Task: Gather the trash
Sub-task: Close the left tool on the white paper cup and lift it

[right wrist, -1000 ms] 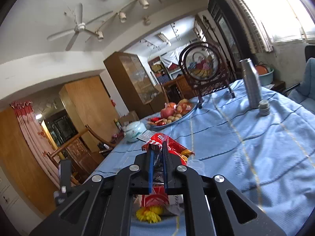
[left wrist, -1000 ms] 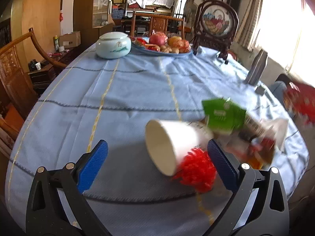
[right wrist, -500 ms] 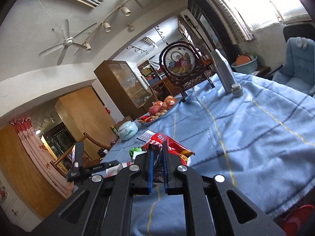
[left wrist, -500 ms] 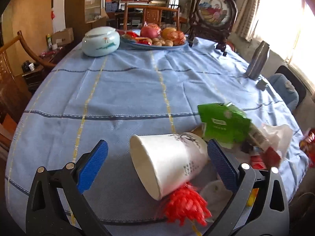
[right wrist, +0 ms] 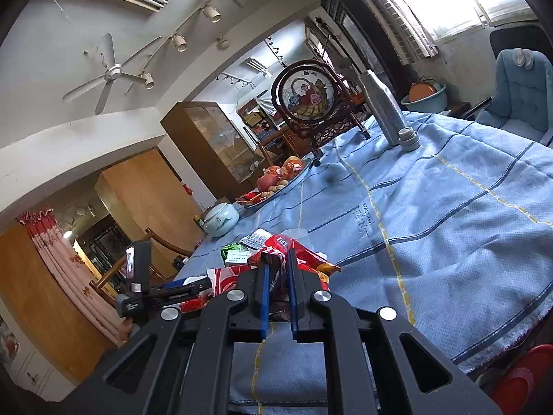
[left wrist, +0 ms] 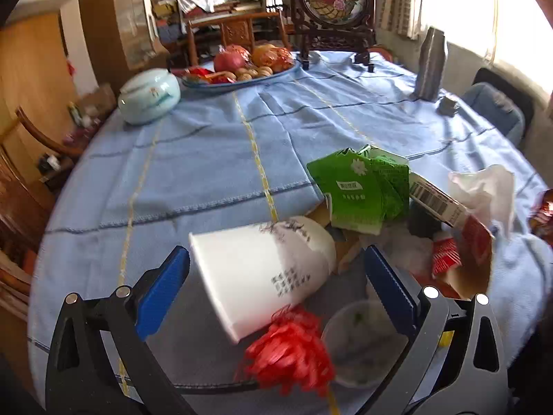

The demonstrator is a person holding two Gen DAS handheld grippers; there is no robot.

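A white paper cup point(left wrist: 266, 273) lies on its side on the blue tablecloth point(left wrist: 214, 159). My left gripper point(left wrist: 276, 276) is open, its blue fingers on either side of the cup. A red ribbon bow point(left wrist: 287, 352) and a clear plastic lid point(left wrist: 359, 342) lie just in front of it. A green packet point(left wrist: 363, 186), a crumpled tissue point(left wrist: 487, 190) and red wrappers point(left wrist: 449, 259) are piled to the right. My right gripper point(right wrist: 278, 276) is shut on a red snack wrapper point(right wrist: 304, 259), held above the table's near edge.
A pale ceramic jar point(left wrist: 150, 95), a fruit platter point(left wrist: 242, 69), a framed basket screen point(left wrist: 331, 0) and a metal bottle point(left wrist: 430, 64) stand at the far side. A red bin point(right wrist: 522, 377) sits below the table edge. Wooden chairs point(left wrist: 38, 135) stand at left.
My left gripper has moved forward so the cup now sits between its fingers. My right gripper has carried the red wrapper back past the table's edge.
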